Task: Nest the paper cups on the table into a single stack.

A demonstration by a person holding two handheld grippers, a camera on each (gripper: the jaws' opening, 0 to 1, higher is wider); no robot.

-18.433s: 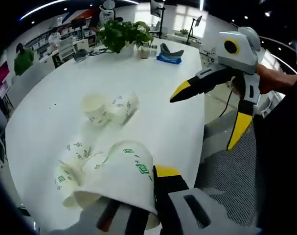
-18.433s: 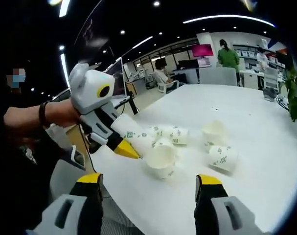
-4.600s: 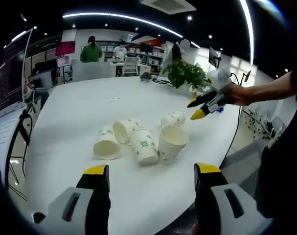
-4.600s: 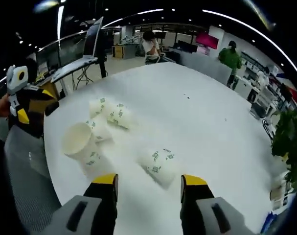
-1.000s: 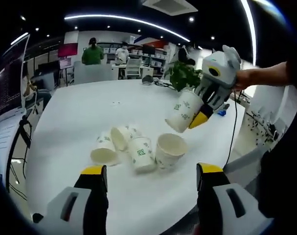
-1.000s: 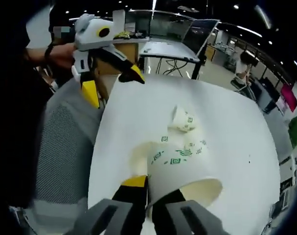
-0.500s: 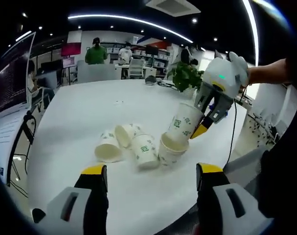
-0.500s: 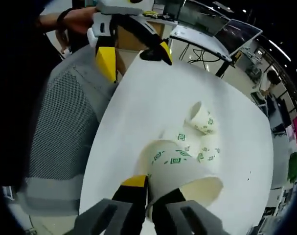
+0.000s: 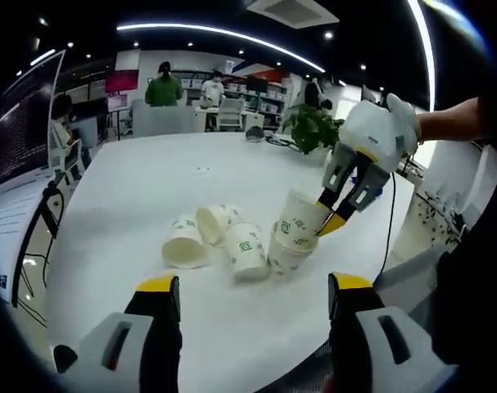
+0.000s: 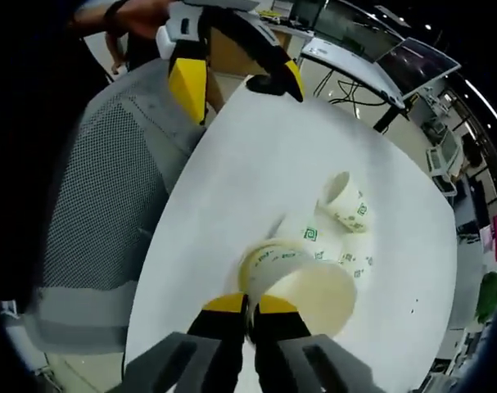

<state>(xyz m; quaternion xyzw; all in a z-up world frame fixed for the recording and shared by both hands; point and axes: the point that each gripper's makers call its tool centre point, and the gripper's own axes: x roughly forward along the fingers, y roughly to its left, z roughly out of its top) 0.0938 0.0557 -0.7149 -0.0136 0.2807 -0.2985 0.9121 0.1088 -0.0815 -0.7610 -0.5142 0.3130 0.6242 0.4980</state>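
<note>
My right gripper [image 10: 250,307] is shut on the rim of a white paper cup [image 10: 309,296] with green marks. That cup sits partly inside an upright cup [image 10: 259,260] on the white table [image 10: 232,164]. In the left gripper view the right gripper [image 9: 324,214] comes from the right and holds the same cup [image 9: 300,219] in the upright cup [image 9: 287,255]. Three more cups [image 9: 182,246] [image 9: 215,223] [image 9: 246,248] lie on their sides to its left. My left gripper [image 9: 255,286] hangs open over the near table edge with nothing between its fingers. It also appears open in the right gripper view [image 10: 232,61].
A potted plant [image 9: 309,127] stands at the far side of the table [image 9: 150,180]. A grey mesh chair [image 10: 101,205] stands against the table's edge. Desks, screens and people fill the room behind. Bare table surface lies beyond the cups.
The right gripper has lowered its cup from the air into the upright cup, where it now sits nested. The left gripper has stayed open and nearly still.
</note>
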